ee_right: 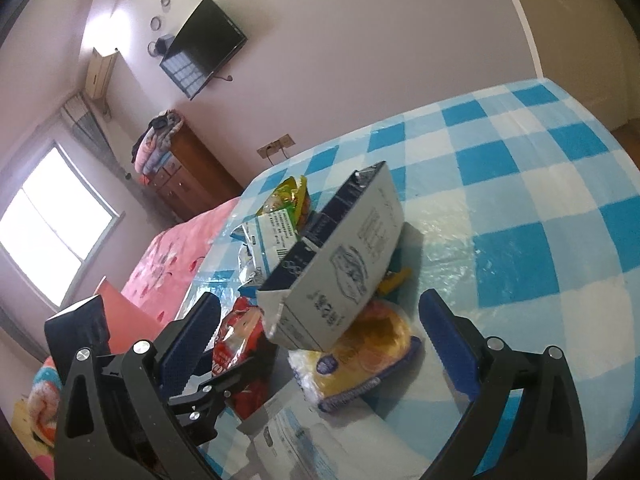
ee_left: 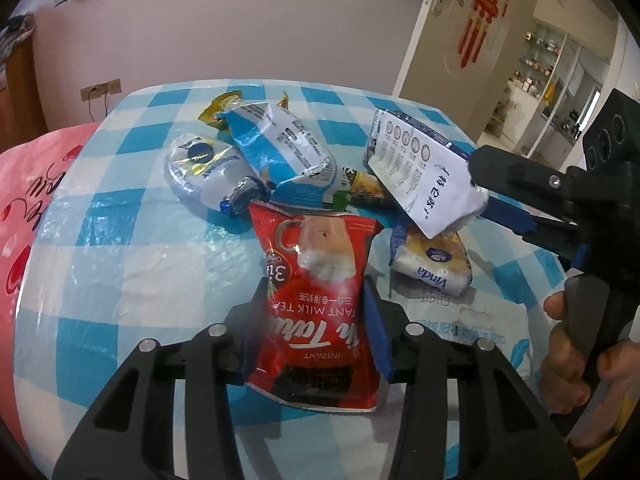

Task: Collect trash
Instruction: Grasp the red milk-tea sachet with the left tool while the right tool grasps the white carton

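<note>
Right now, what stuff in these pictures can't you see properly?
- Red milk tea packet: left wrist view, its sides are covered by the left gripper jaws.
- Yellow-black wrapper: same view, mostly buried under the white carton.
- Vinda tissue pack: right wrist view, top hidden by the carton.
- Small print on the blue-white wrappers: too tiny to read.

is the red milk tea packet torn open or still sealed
Torn open: the red milk tea packet, between the left gripper's fingers, has a ragged, jagged far edge.
</note>
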The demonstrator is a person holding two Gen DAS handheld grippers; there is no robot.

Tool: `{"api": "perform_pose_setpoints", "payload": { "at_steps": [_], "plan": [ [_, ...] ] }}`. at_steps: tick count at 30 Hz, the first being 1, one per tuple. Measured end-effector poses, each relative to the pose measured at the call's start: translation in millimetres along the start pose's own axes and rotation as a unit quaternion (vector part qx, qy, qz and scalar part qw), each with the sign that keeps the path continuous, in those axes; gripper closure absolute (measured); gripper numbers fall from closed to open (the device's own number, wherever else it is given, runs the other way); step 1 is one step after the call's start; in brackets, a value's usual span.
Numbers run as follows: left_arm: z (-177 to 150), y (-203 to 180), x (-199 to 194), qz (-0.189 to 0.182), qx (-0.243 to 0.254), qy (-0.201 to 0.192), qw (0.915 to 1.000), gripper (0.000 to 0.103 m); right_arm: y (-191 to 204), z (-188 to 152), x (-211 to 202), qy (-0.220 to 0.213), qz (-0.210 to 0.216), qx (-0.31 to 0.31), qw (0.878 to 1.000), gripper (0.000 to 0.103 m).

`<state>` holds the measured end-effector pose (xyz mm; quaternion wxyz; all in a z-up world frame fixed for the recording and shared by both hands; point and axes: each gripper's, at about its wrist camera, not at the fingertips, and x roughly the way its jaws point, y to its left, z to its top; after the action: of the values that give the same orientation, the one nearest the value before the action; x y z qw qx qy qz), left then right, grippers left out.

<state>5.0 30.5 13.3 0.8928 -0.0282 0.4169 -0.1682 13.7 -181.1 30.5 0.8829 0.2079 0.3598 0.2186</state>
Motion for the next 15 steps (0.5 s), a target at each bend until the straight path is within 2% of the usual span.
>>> {"api": "perform_pose_setpoints", "payload": {
  "at_steps": [4,8,15],
  "plan": [
    [-3.7,2.8,-4.2,0.001,-0.007,-0.001,1.0,0.058,11.3,1.6,3.9,0.0,0.001,-0.014,1.0,0.005],
    [-4.6,7.0,-5.7,0.01,-0.013,-0.001,0.9999,0.058,18.6,4.8,13.3,-0.003,-0.041,-0.037,0.998,0.005],
    [-6.2,8.9,-6.6,0.024,-0.017,0.001,0.9996,0.058,3.9,9.9,33.0,0.022,-0.063,-0.014,0.998,0.005]
  ]
}}
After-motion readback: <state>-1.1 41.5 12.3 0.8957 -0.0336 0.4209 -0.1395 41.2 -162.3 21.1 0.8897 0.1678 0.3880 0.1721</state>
